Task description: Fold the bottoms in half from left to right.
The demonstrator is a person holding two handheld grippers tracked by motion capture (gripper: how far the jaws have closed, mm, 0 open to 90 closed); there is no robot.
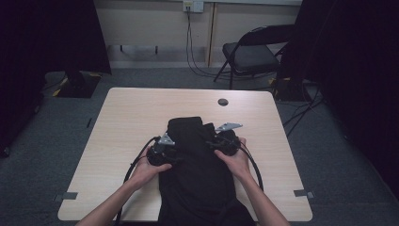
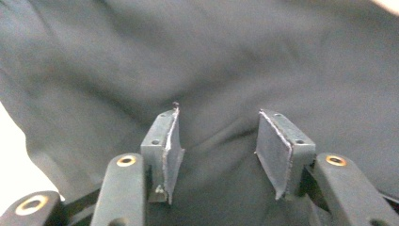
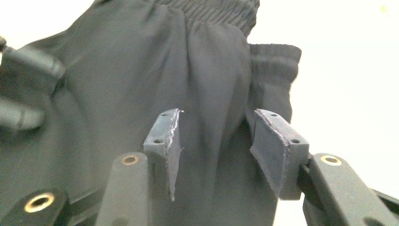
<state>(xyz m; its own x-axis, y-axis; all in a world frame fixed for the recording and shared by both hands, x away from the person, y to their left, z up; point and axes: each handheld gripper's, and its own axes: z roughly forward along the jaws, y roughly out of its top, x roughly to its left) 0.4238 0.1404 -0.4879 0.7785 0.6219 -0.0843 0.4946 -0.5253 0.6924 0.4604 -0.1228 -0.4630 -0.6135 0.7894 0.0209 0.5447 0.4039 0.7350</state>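
I had the black trousers (image 1: 197,165) lying lengthwise down the middle of the table (image 1: 131,117), elastic waistband (image 3: 221,9) at the far end and the legs running off the near edge toward me. My left gripper (image 2: 219,141) sat on the garment's left side and my right gripper (image 3: 214,141) on its right, both about level with the upper part of the cloth. Each had its jaws standing apart with fabric behind the gap, not pinched; neither pad was pressing on anything, so I held nothing. The main risk I judged was closing on a single loose ridge of cloth, since the right gripper view showed bunched folds below the waistband: a pinch there would lift one layer and drag the rest crooked. The hanging legs could also pull the whole garment off the near edge if I lifted unevenly.
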